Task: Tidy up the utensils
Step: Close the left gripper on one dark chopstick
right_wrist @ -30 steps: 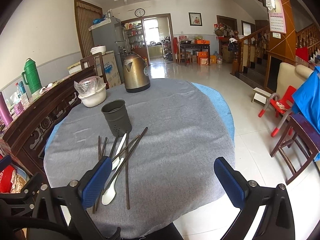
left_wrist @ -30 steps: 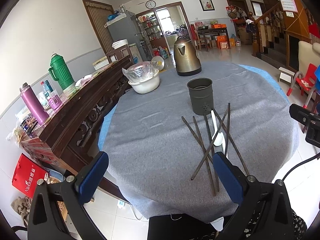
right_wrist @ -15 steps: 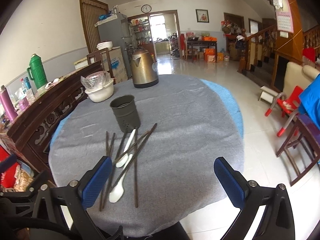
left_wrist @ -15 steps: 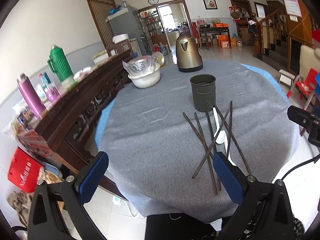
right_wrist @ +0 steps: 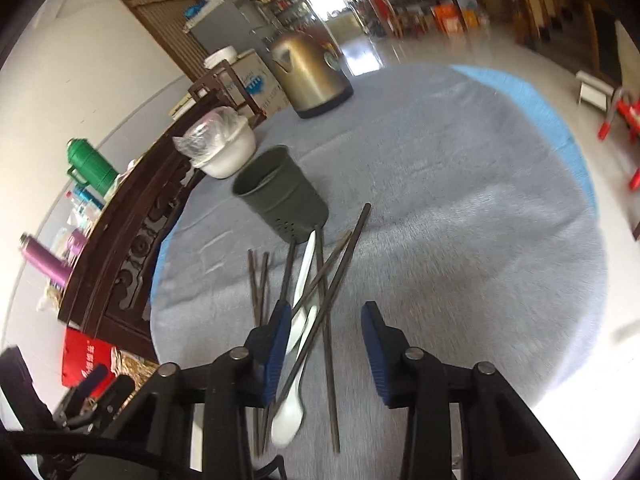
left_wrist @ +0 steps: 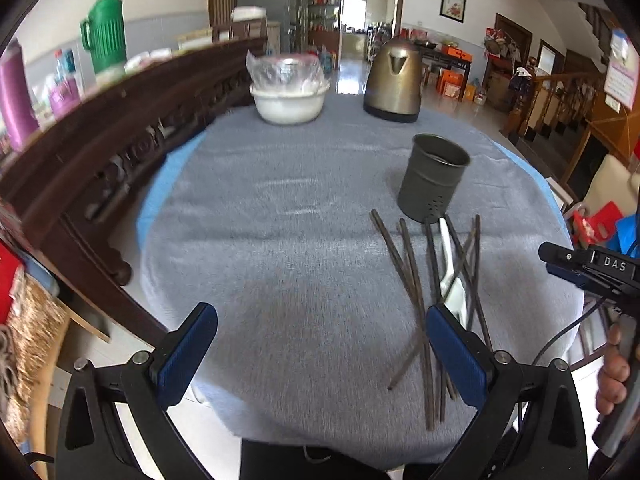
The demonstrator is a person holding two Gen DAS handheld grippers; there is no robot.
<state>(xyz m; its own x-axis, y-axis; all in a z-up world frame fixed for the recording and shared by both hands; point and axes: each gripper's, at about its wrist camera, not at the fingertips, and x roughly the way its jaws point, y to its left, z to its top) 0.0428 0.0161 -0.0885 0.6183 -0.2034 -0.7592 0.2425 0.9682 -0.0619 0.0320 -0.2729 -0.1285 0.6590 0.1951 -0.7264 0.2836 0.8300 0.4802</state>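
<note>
Chopsticks [right_wrist: 329, 280] and white spoons [right_wrist: 302, 276] lie crossed on our grey-clothed table [right_wrist: 460, 240], just before the upright holder cup [right_wrist: 280, 196]; our right gripper [right_wrist: 324, 344] is closing above them, gripping nothing; our left gripper [left_wrist: 320, 356] gapes empty

Both wrist views look down close — sharing the chopsticks [left_wrist: 416, 292].

Bright daylight from the doorway [left_wrist: 370, 8]; motion-blurred, fisheye-warped edges.
</note>
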